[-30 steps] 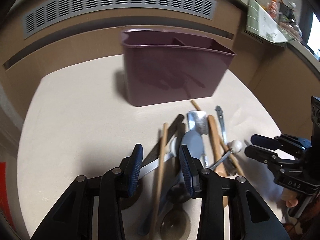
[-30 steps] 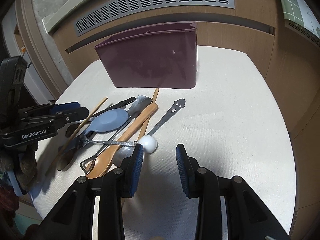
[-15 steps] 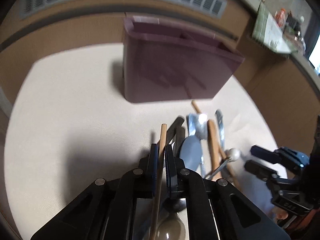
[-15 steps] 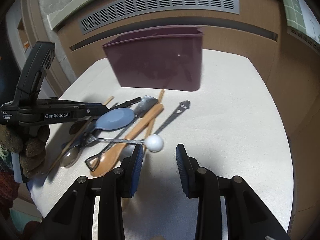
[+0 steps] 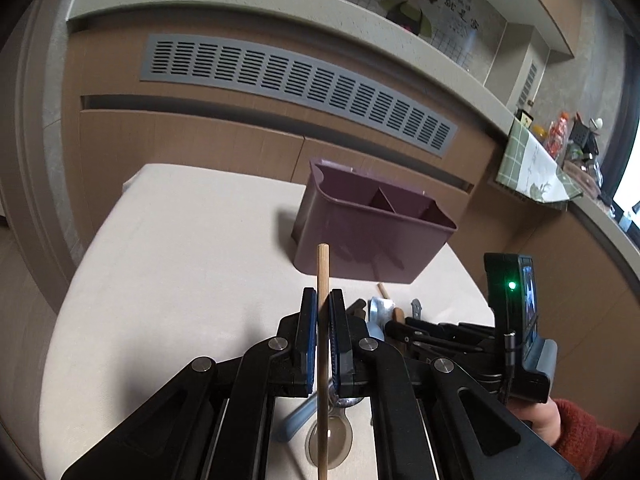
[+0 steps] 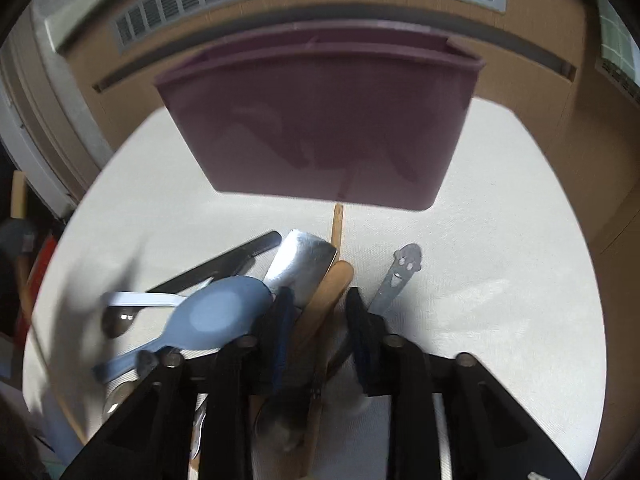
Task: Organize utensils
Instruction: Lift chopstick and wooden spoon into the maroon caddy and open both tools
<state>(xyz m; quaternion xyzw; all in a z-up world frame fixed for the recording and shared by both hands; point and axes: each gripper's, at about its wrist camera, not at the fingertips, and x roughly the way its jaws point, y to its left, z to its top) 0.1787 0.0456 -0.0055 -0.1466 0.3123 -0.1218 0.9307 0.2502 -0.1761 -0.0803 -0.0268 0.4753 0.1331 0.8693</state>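
The thin wooden stick (image 5: 322,344) runs off the left wrist view's bottom edge, its lower end unseen. In the right wrist view, black gripper linkages cover the near ends of the light wooden spatula (image 6: 326,300) and pale blue plastic spoon (image 6: 218,316), and the left margin is motion-blurred.

The purple caddy (image 5: 372,236) stood upright near the table's (image 5: 180,260) far edge, open top showing dividers between its compartments. A plain wooden chopstick (image 5: 322,280) was up off the table, tilted with its blunt end toward the caddy. The rest lay in a loose, overlapping heap in front of the caddy, toward the near edge: a grey-blue plastic spoon (image 6: 218,318), a wooden spatula (image 6: 328,292) crossing a flat steel blade (image 6: 304,264), a black handle (image 6: 224,264), another chopstick (image 6: 337,224) and a smiley-faced metal piece (image 6: 400,272) on the right.
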